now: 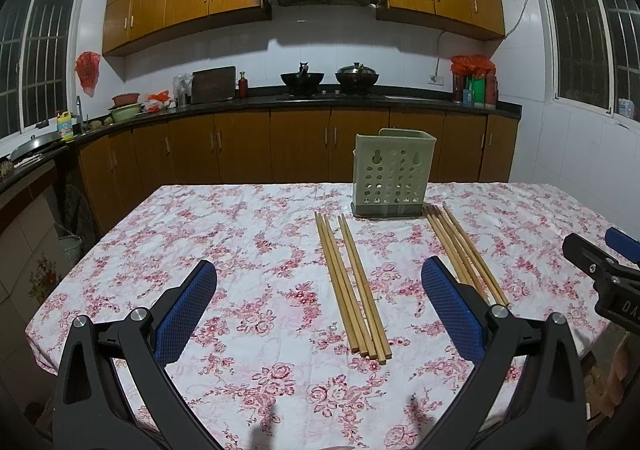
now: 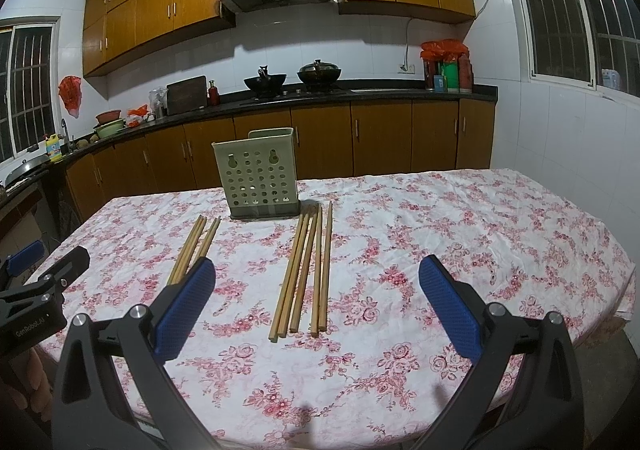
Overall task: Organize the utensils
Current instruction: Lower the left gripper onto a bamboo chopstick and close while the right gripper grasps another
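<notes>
Two loose bunches of wooden chopsticks lie flat on the flowered tablecloth (image 1: 240,234), none of them yet in the holder. The left bunch (image 1: 352,286) sits in the gap ahead of the left gripper (image 1: 318,286), a little toward its right-hand finger, its near ends reaching back about level with the blue pads (image 1: 188,314). The right bunch (image 2: 306,270) lies likewise between and beyond the fingers of the right gripper (image 2: 316,286), closer to its left-hand finger. In the left wrist view that same bunch runs just past the outer side of the left gripper's right-hand finger.

Beyond both bunches, at their far tips, stands the green perforated utensil holder (image 1: 390,174), upright on its dark base; the right bunch nearly touches that base. Nothing shows above its rim, so it looks empty, though its inside is hidden.

Both grippers are spread wide and hold nothing, poised above the near edge of the table.

By my judgement the task stands at its very start: every chopstick is left to be picked up and stood in the holder.
</notes>
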